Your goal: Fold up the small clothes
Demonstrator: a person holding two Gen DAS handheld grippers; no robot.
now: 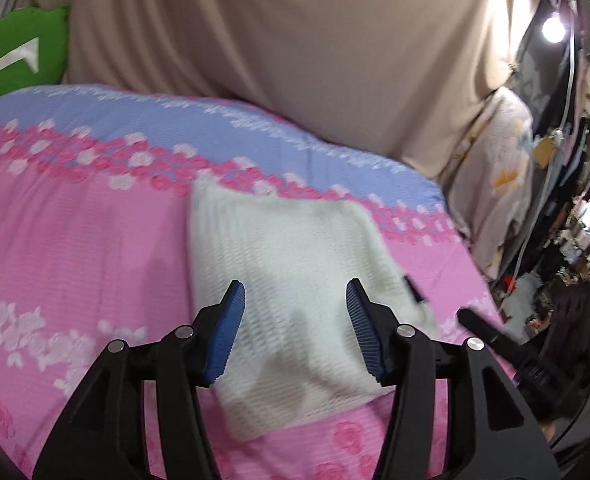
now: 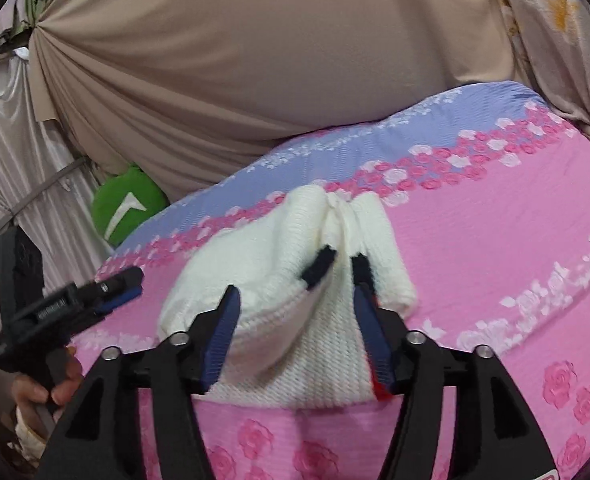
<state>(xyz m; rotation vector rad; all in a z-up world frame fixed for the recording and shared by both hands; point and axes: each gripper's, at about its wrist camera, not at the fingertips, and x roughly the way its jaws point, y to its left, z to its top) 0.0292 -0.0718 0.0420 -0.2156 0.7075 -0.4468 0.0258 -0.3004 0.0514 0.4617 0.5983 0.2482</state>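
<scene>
A small white knit garment (image 1: pixel 295 280) lies folded on a pink and blue flowered bedspread (image 1: pixel 75 220). In the right wrist view the garment (image 2: pixel 295 300) shows black trim pieces near its middle fold. My left gripper (image 1: pixel 295 300) is open, its blue pads hovering just above the near part of the garment. My right gripper (image 2: pixel 295 304) is open too, its jaws on either side of the garment's near edge, holding nothing. The left gripper also shows in the right wrist view (image 2: pixel 107 292) at the left, and the right gripper's tip in the left wrist view (image 1: pixel 479 322) at the right.
A beige draped cloth (image 1: pixel 295 40) hangs behind the bed. A green cushion (image 1: pixel 19 48) lies at the back left. A flowered pillow (image 1: pixel 499 176) and cluttered shelves (image 1: pixel 583 240) stand to the right of the bed.
</scene>
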